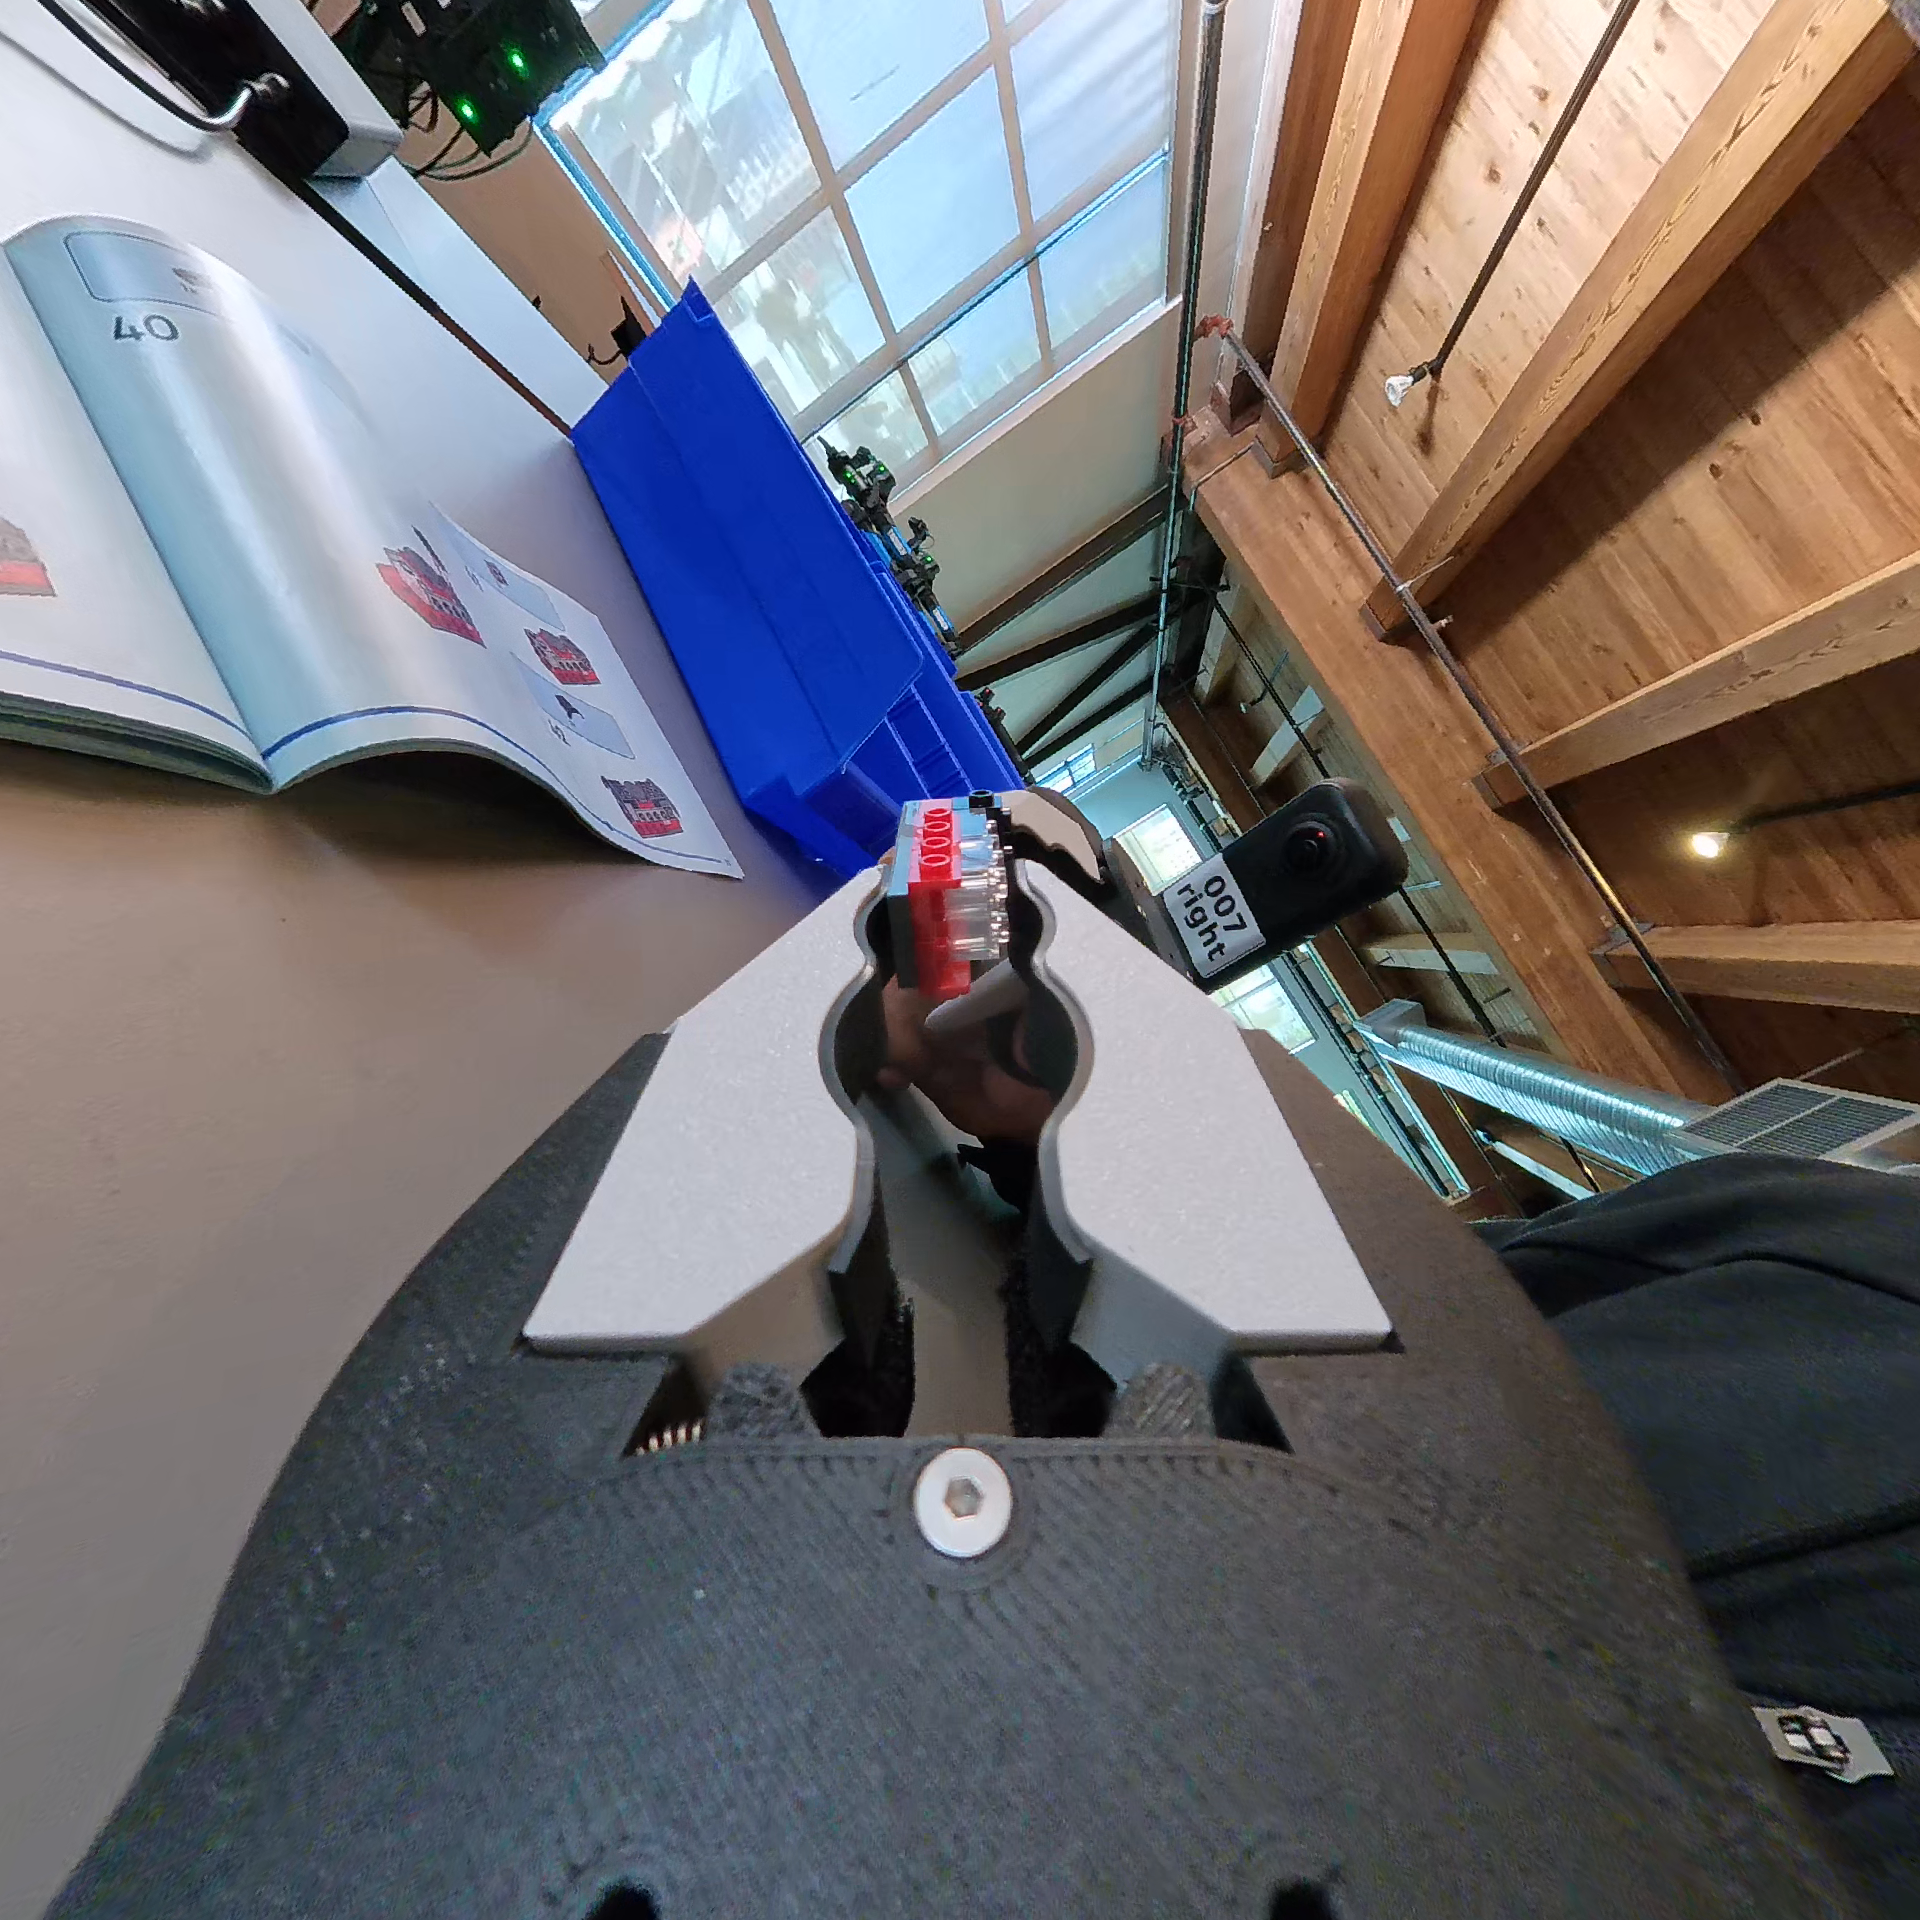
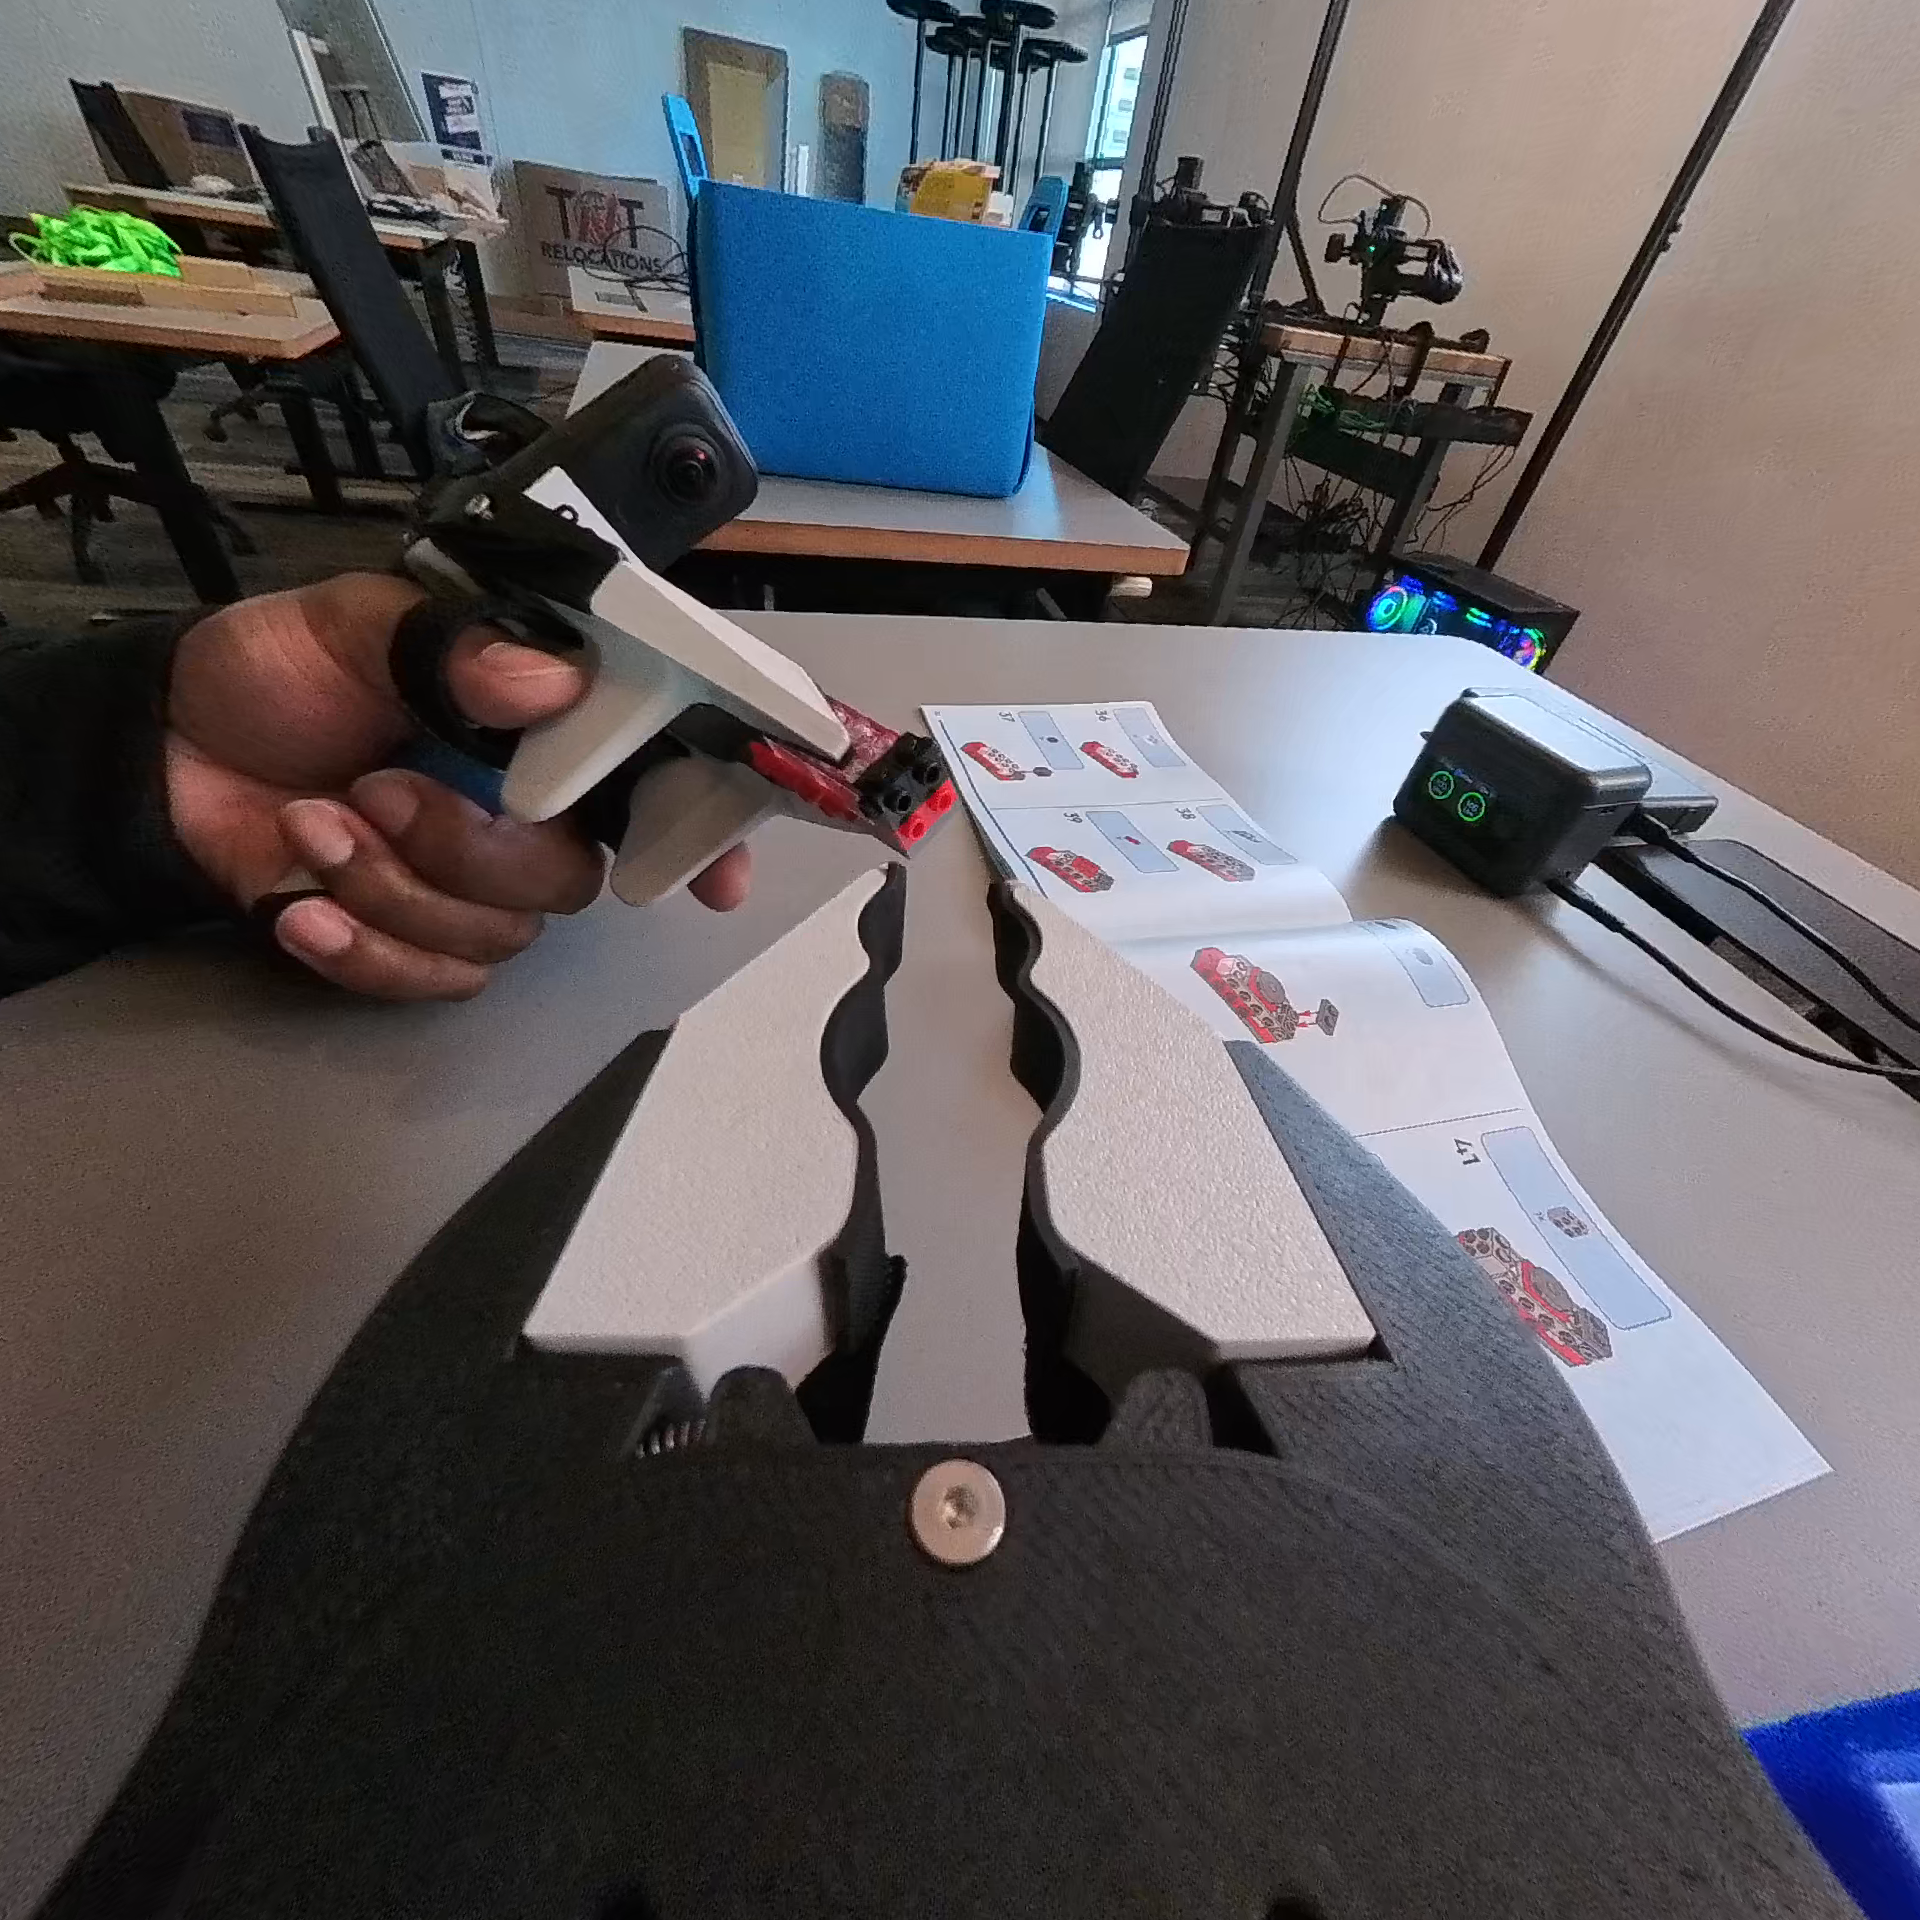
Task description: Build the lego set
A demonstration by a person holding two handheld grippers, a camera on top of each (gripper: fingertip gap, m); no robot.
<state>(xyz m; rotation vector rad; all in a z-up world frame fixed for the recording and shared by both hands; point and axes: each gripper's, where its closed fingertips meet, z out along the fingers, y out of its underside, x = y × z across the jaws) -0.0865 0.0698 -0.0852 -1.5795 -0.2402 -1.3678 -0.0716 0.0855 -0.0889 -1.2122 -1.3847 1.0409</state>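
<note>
My left gripper (image 1: 951,914) is shut on a small lego assembly (image 1: 951,899) of red, grey and clear bricks, held above the table. In the right wrist view the left gripper (image 2: 852,769) is in a person's hand (image 2: 343,790), with the lego assembly (image 2: 899,795) sticking out of its tips, black and red studs outward. My right gripper (image 2: 945,883) is open and empty, its tips just below and in front of the assembly. It shows beyond the assembly in the left wrist view (image 1: 1060,831). The open instruction booklet (image 2: 1247,935) lies on the table to the right.
The booklet also shows in the left wrist view (image 1: 312,540). A blue bin (image 1: 748,582) stands behind it, another blue bin (image 2: 873,332) on a farther table. A black power unit (image 2: 1517,790) with cables sits at the right of the grey table (image 2: 312,1143).
</note>
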